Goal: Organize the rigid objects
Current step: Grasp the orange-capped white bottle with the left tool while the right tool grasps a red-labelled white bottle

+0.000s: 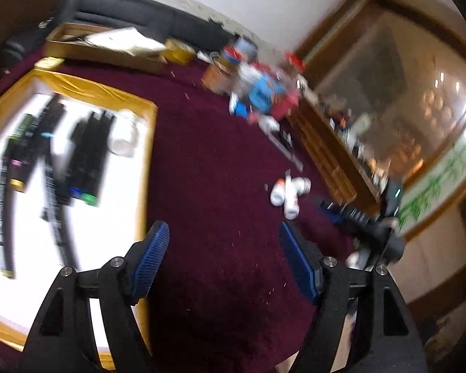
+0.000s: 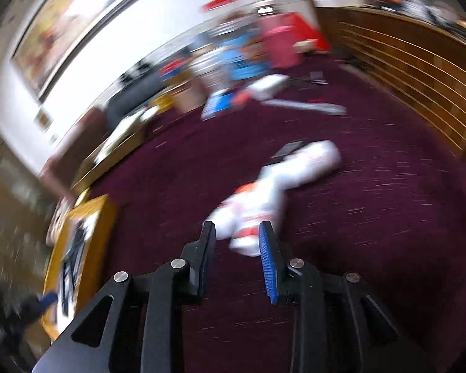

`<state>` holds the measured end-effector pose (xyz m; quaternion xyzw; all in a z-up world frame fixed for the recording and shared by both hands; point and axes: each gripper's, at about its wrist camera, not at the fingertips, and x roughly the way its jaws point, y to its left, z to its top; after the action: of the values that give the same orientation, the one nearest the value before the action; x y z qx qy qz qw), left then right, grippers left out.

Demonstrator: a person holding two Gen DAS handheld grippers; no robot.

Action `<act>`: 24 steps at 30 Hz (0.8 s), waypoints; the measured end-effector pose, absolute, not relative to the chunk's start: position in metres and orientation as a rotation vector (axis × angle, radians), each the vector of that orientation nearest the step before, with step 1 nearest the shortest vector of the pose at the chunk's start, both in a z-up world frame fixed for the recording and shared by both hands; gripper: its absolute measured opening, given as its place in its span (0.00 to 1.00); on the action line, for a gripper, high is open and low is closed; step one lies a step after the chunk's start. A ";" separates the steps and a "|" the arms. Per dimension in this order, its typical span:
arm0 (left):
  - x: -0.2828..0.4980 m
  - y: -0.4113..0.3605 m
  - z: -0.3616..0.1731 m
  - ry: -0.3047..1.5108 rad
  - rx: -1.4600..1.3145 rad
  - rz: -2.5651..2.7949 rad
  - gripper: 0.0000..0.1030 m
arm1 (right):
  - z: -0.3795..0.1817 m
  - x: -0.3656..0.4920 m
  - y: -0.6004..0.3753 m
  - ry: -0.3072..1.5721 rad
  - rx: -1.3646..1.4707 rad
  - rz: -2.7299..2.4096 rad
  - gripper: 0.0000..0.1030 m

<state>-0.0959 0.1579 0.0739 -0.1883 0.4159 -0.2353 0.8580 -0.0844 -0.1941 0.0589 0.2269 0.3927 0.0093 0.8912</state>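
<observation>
Reaching for the white bottles (image 2: pixel 264 199), your right claw (image 2: pixel 237 233) stands part open and empty. They look light, stiff, slick; take 1 mid-body. Left claw (image 1: pixel 223 233) gapes empty.

Bottles out on the carpet, tray off to the left

The tray (image 1: pixel 77 88) lies on the carpet (image 1: pixel 208 161) at left, with markers (image 1: pixel 80 155) lying in it. The bottles (image 1: pixel 290 192) lie well right of it. Behind them a toy heap (image 1: pixel 261 90) sits near the cabinet (image 1: pixel 323 152).
</observation>
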 end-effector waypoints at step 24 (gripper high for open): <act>-0.044 0.020 0.059 0.952 -0.078 -0.481 0.70 | 0.006 -0.043 -0.215 0.858 0.554 0.088 0.25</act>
<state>-0.0443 0.0197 0.0588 -0.0372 0.4536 -0.2291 0.8605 -0.0429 -0.2150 0.0059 0.2648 0.4104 0.0420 0.8716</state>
